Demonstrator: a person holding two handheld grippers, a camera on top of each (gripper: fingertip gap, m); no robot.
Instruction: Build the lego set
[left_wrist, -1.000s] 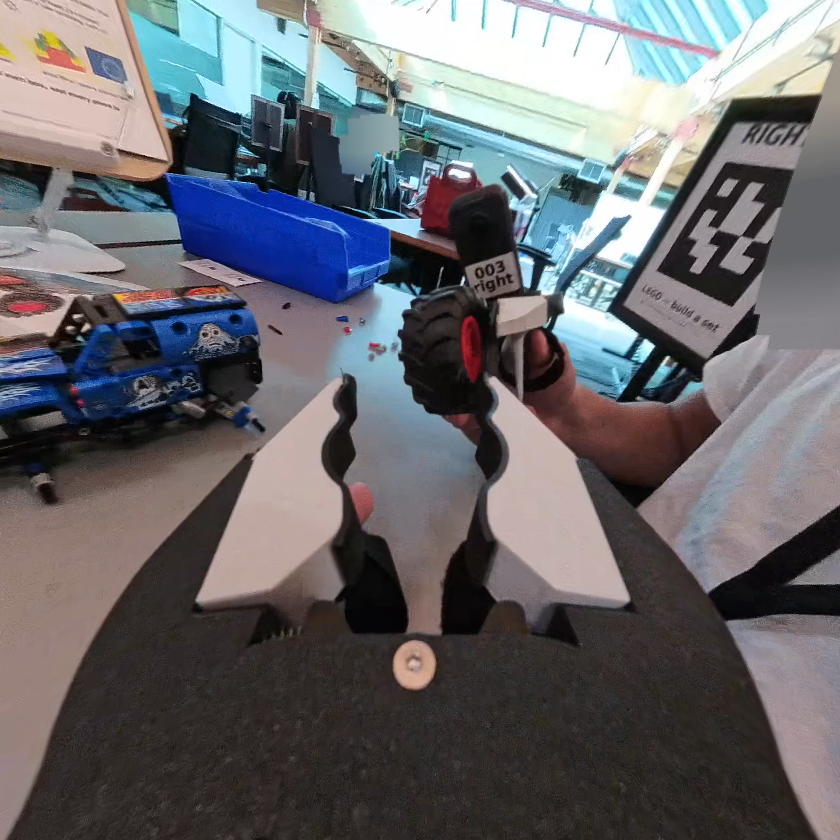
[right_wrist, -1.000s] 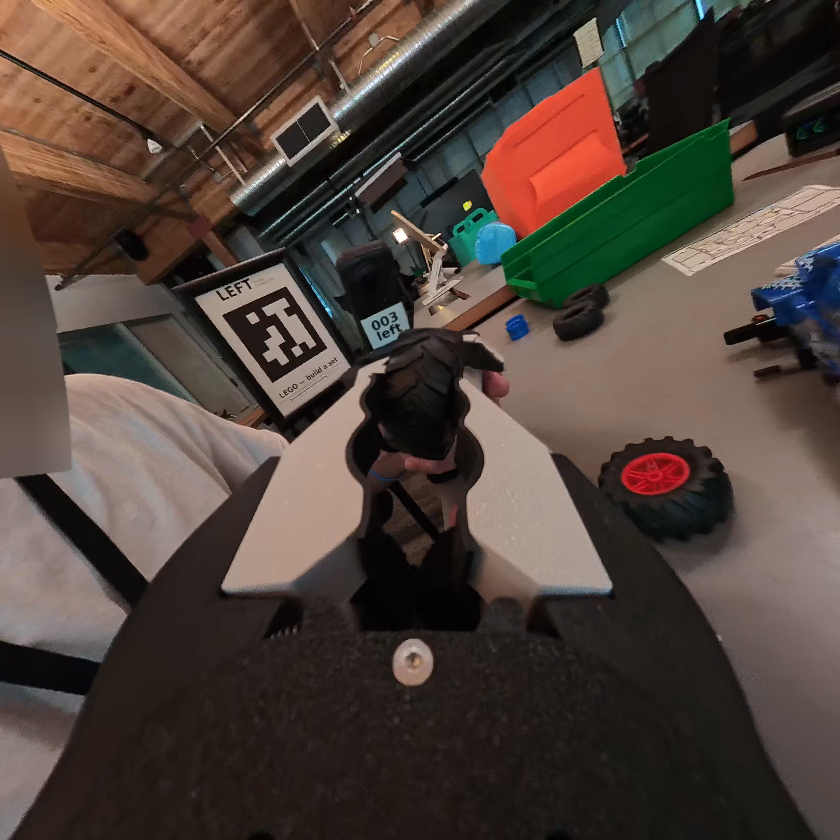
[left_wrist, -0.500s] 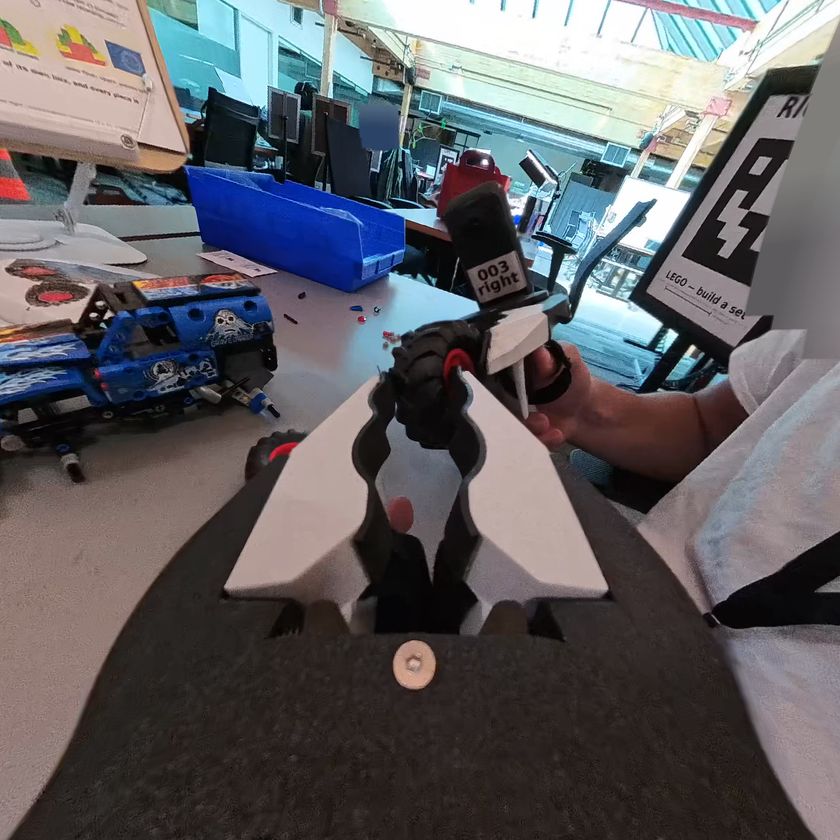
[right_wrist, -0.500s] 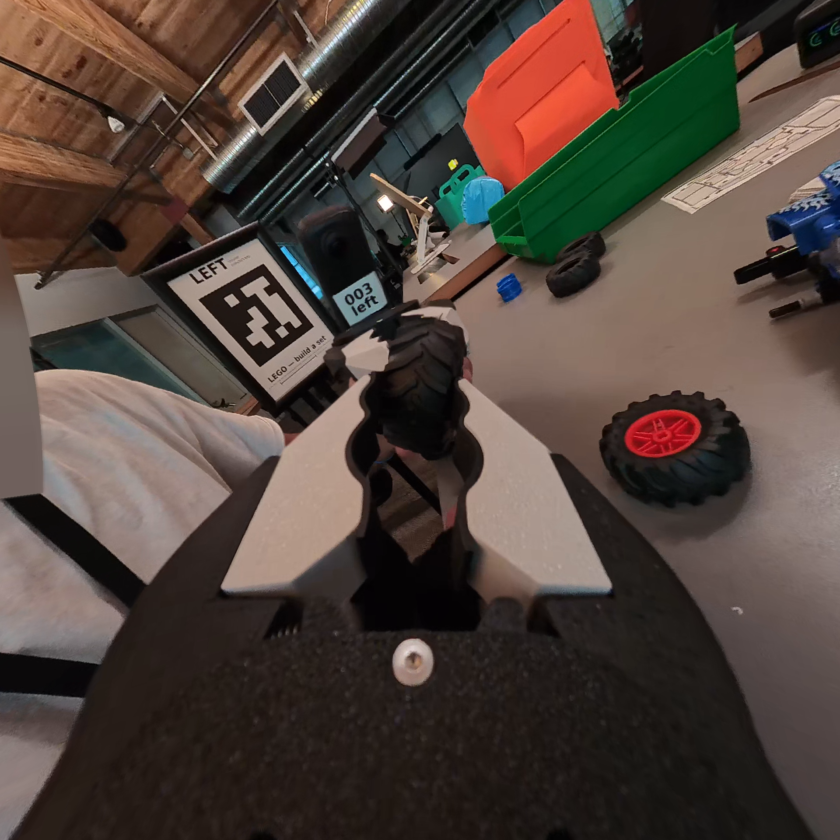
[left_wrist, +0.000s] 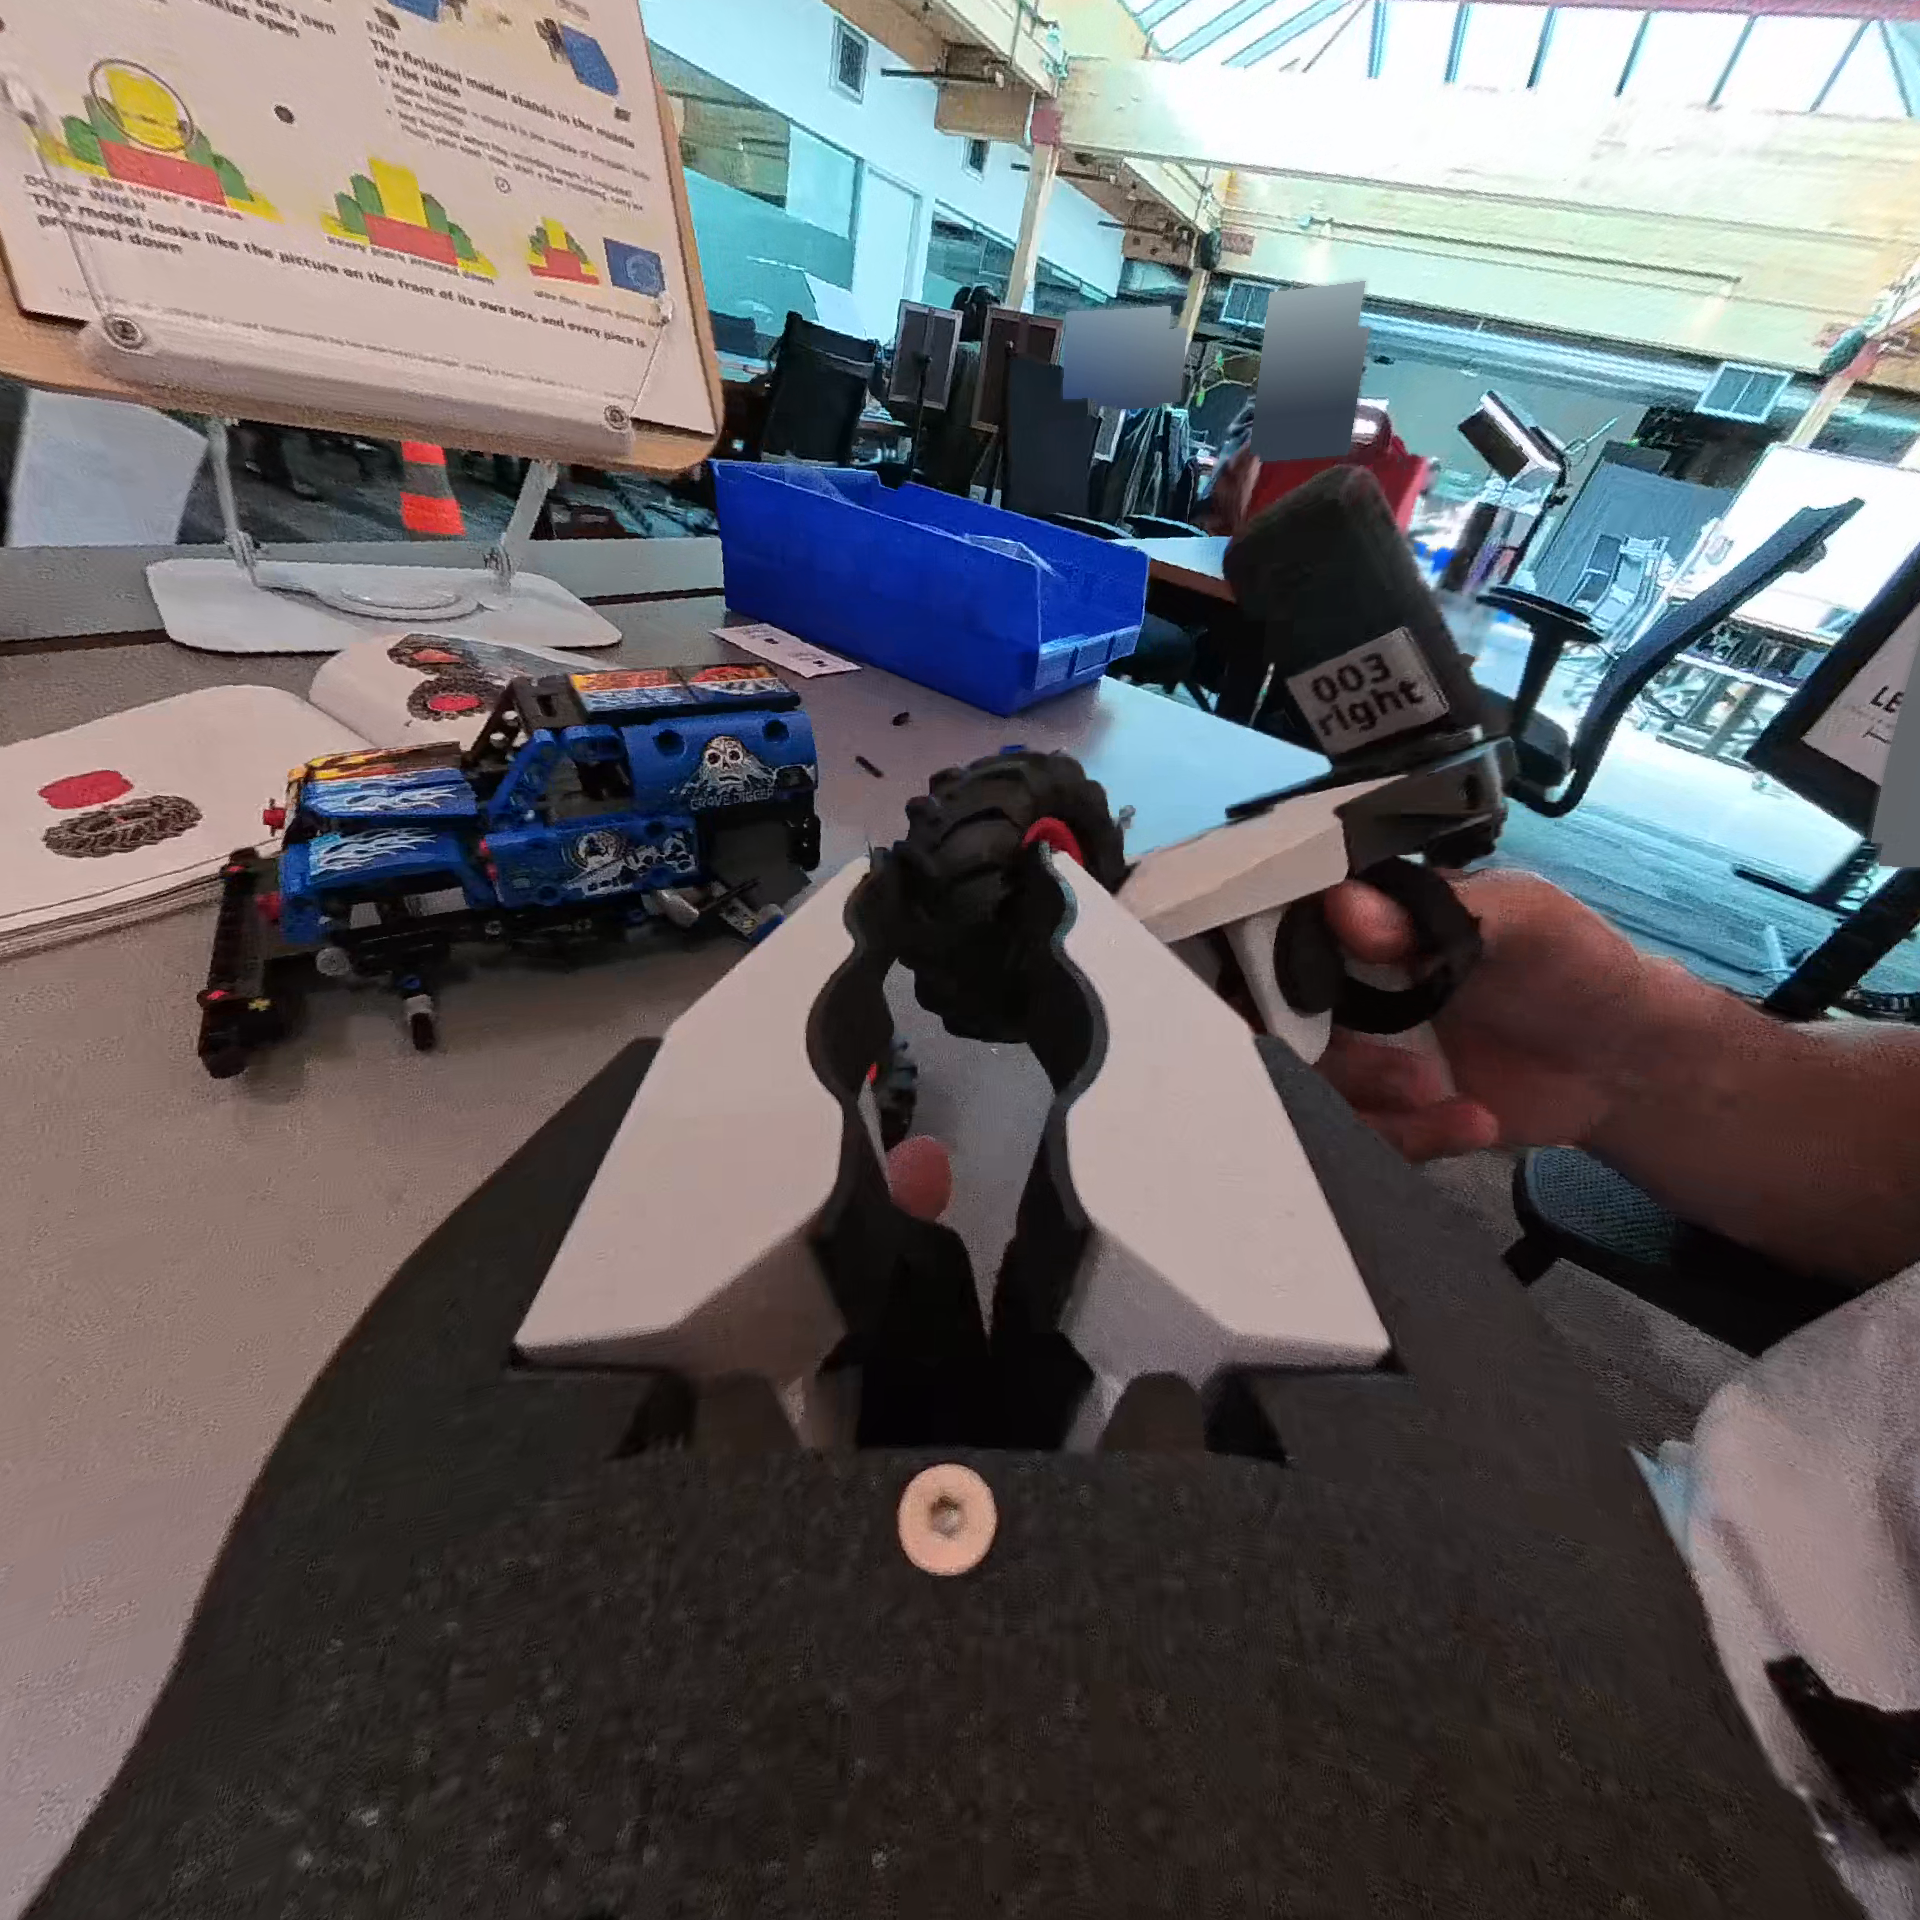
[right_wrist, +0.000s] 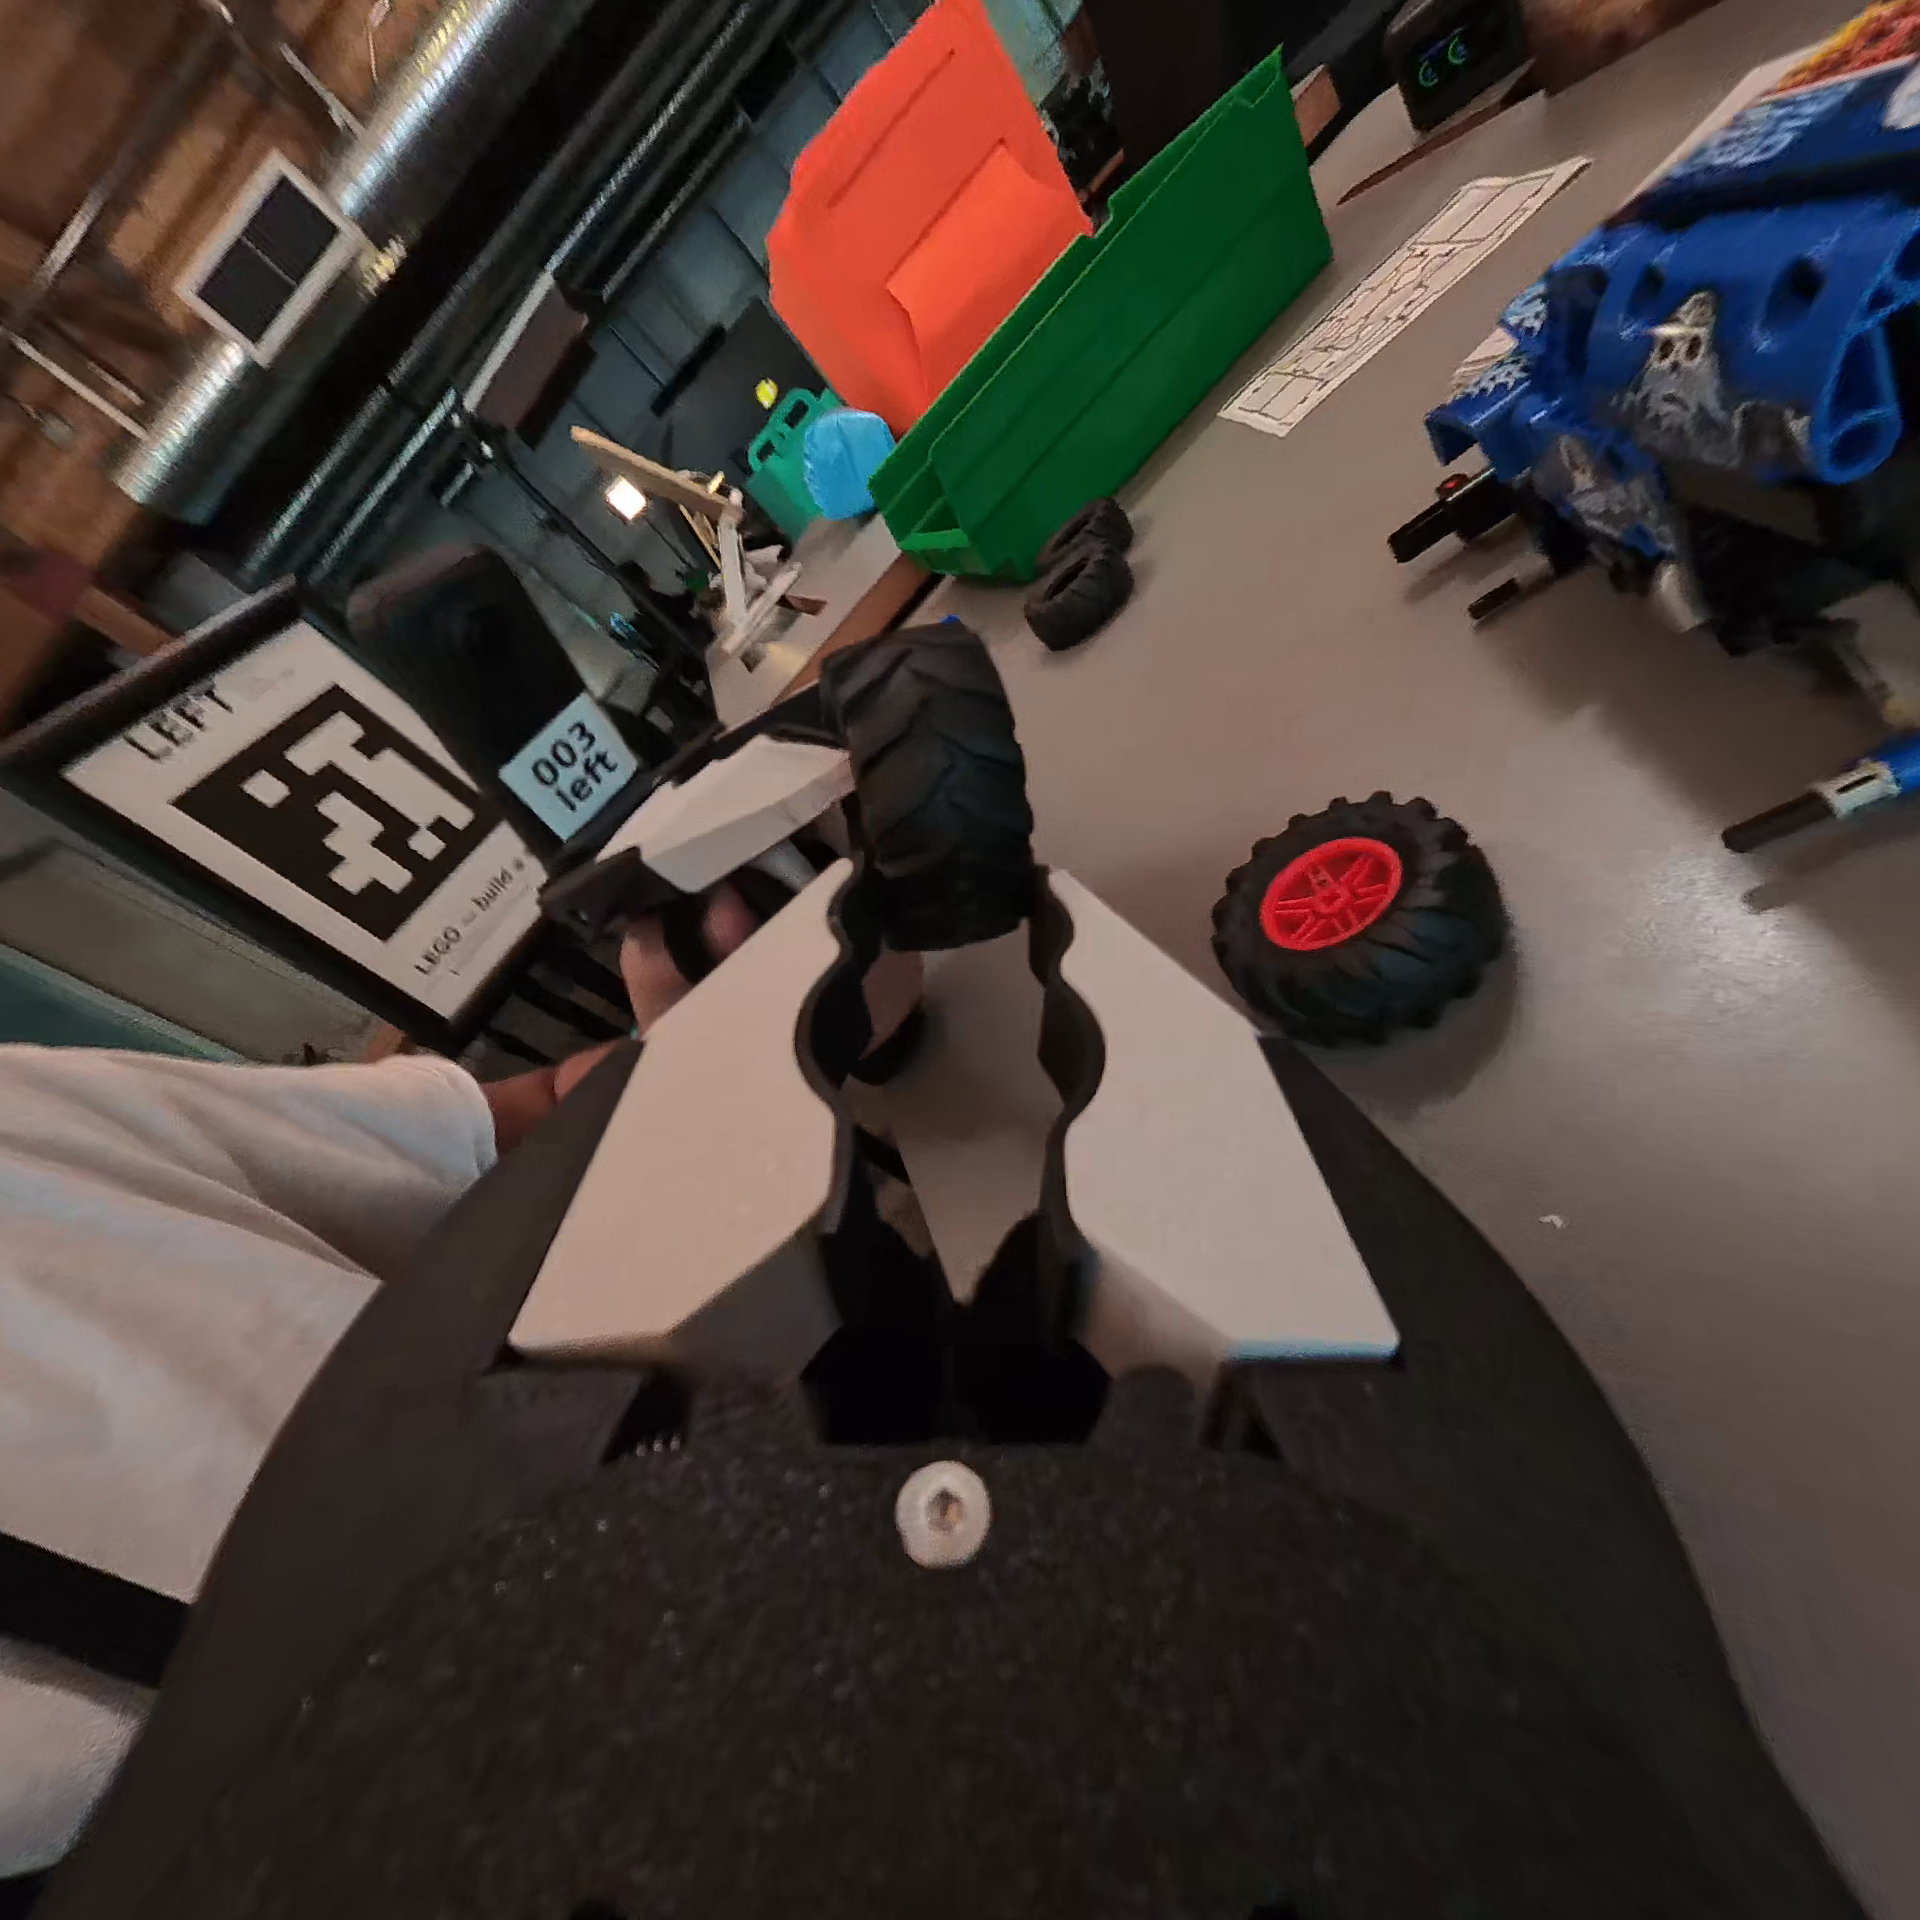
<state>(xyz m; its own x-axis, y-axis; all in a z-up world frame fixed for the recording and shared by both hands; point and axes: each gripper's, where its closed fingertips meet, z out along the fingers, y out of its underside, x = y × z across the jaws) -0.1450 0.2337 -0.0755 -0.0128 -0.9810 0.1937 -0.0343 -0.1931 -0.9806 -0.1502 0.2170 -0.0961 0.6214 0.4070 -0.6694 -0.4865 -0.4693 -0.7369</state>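
A black tyre on a red hub, one wheel (left_wrist: 987, 904), is held in the air above the table edge. My left gripper (left_wrist: 966, 883) is shut on it, with the tread in the first notch of its fingers. My right gripper (right_wrist: 945, 883) still pinches the same wheel (right_wrist: 935, 790) at its fingertips. One white finger (left_wrist: 1236, 862) of it reaches in from the right. The blue lego truck (left_wrist: 540, 831) stands on the table without wheels, bare axles sticking out. It also shows in the right wrist view (right_wrist: 1714, 343).
A second red-hubbed wheel (right_wrist: 1351, 914) lies on the grey table (left_wrist: 156, 1195). Two bare tyres (right_wrist: 1081, 571) lie by a green bin (right_wrist: 1122, 343), an orange bin (right_wrist: 914, 239) behind. A blue bin (left_wrist: 914, 592), an open booklet (left_wrist: 135, 790) and an instruction board (left_wrist: 343, 208) stand behind the truck.
My left gripper, open a second ago, has come up to the wheel and closed around it. In the right gripper the wheel has slid from the notch out to the fingertips.
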